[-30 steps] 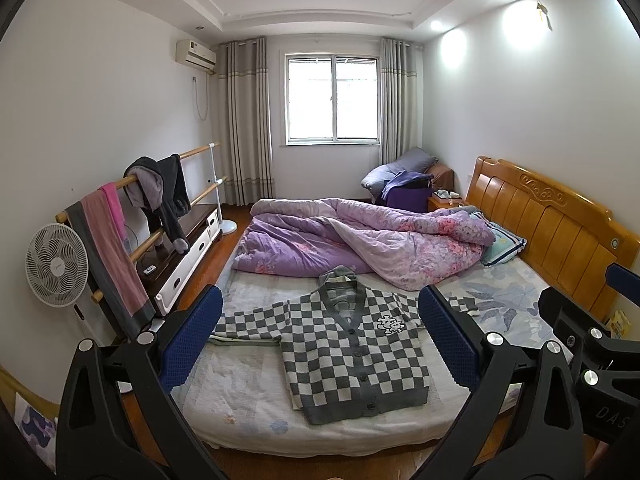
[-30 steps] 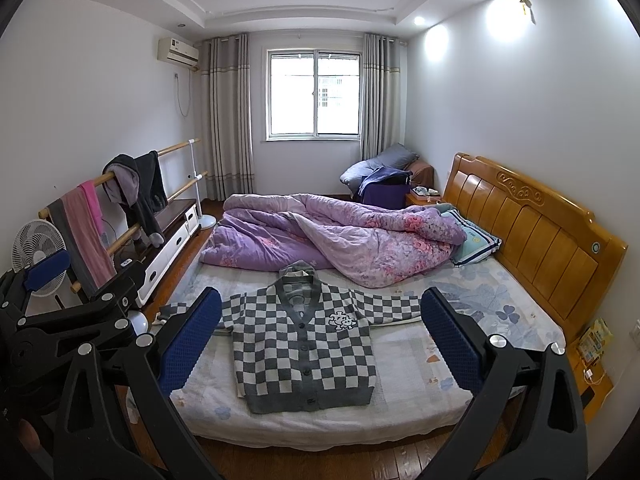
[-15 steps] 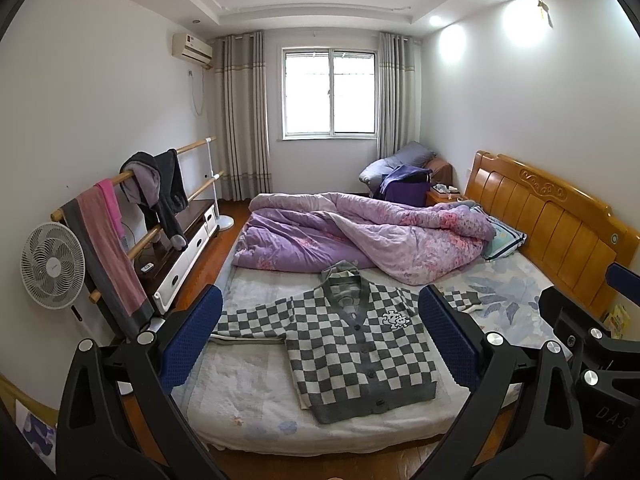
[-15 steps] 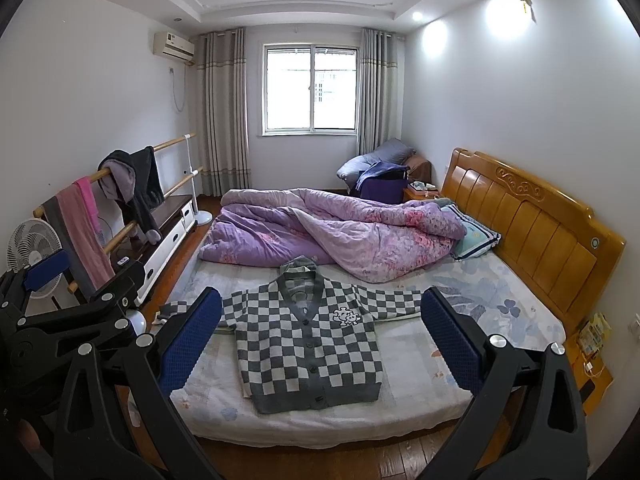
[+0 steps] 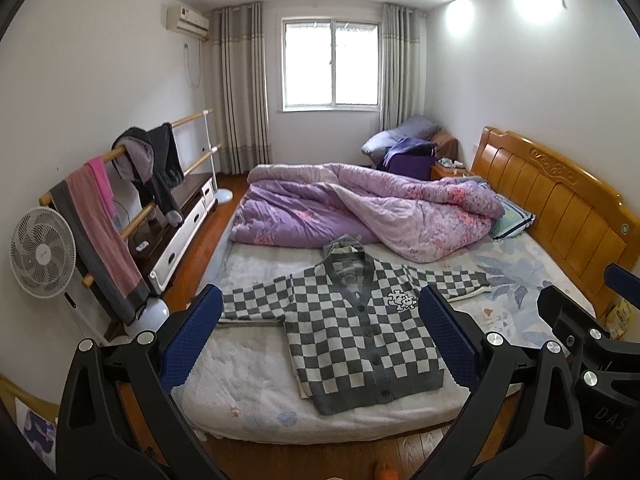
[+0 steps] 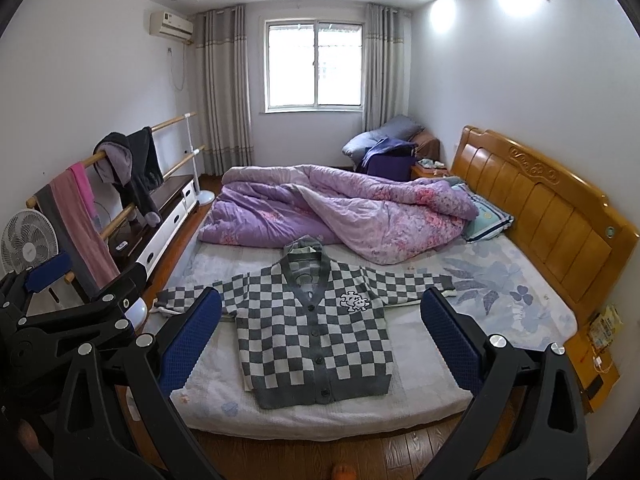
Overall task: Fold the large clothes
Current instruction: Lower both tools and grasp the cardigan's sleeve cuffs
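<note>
A grey-and-white checkered cardigan (image 5: pixel 360 332) (image 6: pixel 316 340) lies flat and buttoned on the near part of the bed (image 5: pixel 248 364) (image 6: pixel 424 368), sleeves spread to both sides, collar toward the quilt. My left gripper (image 5: pixel 320 344) hovers open well short of the bed's foot, its blue pads (image 5: pixel 192 336) framing the cardigan. My right gripper (image 6: pixel 320 344) is also open and empty, at a similar distance. Each gripper shows at the edge of the other's view: the right gripper (image 5: pixel 592 344) and the left gripper (image 6: pixel 48 320).
A rumpled purple quilt (image 5: pixel 360 212) fills the far half of the bed beside a wooden headboard (image 5: pixel 560 196). On the left stand a fan (image 5: pixel 42 252), a rail with hung clothes (image 5: pixel 120 184) and a low cabinet (image 5: pixel 180 216). Wooden floor (image 6: pixel 360 456) lies below the grippers.
Both grippers have tilted slightly downward and eased nearer, so the bed and cardigan sit a little lower and larger in view. The cardigan has not moved.
</note>
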### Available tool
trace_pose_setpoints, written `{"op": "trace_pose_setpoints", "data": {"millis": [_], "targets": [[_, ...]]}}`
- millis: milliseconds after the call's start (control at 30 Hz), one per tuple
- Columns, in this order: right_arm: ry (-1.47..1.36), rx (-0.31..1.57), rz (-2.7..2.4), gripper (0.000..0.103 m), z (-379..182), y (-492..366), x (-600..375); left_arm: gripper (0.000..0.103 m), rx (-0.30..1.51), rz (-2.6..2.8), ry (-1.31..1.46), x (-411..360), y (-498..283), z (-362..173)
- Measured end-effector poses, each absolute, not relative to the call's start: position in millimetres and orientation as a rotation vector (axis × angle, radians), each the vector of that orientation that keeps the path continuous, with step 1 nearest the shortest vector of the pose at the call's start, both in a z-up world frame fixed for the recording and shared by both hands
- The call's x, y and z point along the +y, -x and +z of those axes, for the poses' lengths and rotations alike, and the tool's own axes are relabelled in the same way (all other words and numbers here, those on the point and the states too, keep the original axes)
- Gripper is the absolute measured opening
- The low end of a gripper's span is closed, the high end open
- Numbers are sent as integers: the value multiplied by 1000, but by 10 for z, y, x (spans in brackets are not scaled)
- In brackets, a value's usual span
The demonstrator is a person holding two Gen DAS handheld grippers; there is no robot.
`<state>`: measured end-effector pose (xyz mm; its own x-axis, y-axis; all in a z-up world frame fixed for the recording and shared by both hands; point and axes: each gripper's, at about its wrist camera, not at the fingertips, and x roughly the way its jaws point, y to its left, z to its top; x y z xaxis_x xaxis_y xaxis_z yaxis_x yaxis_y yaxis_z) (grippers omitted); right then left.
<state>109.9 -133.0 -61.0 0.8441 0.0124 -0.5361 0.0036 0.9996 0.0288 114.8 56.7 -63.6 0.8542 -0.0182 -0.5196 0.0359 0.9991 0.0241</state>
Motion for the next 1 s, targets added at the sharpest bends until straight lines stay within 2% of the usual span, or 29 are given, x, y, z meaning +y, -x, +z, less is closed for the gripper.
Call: {"op": "trace_pose_setpoints", "data": {"millis": [567, 800, 1000], "targets": [[5, 711, 231, 96, -1214, -3297, -1675, 98, 767, 149, 86, 109, -3290, -1377], [15, 823, 272, 96, -1697, -3990, -1403, 98, 857, 213, 107, 383, -3855, -1876], [68, 902, 259, 96, -2178, -4516, -935, 98, 951, 195, 192, 949, -4381, -2475]]}}
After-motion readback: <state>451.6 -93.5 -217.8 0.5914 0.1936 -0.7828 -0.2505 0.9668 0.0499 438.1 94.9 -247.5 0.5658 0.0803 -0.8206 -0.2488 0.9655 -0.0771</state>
